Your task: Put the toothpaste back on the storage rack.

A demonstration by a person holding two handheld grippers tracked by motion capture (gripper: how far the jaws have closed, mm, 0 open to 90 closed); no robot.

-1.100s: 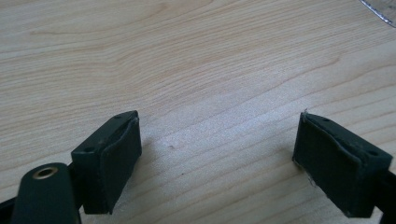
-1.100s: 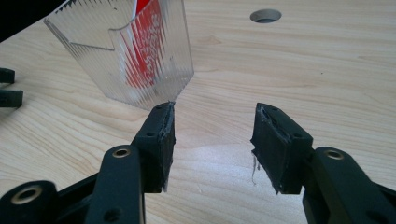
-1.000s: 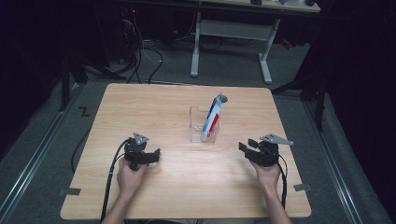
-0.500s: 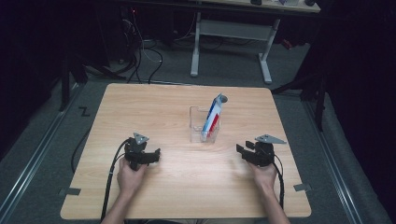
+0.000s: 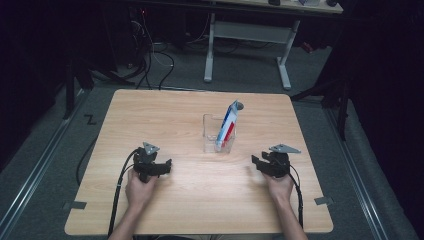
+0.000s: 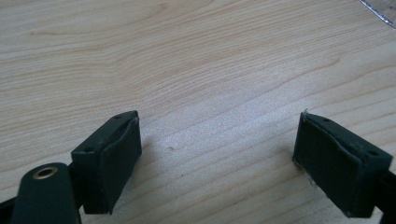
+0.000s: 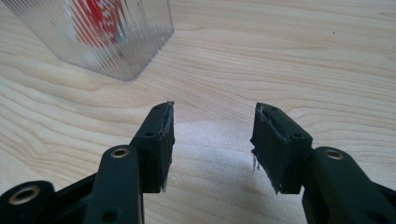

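Left gripper (image 5: 162, 166) and right gripper (image 5: 256, 162): jaws spread, nothing between them, low over the table (image 5: 165, 115). Beyond, mid-table, a clear ribbed holder (image 5: 218, 134) with a red, white and blue tube (image 5: 228, 125) leaning inside; the right gripper view alone shows the ribbing.

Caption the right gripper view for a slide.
Right gripper, jaws open and empty above the wooden table, facing a clear ribbed container holding a red-printed tube.
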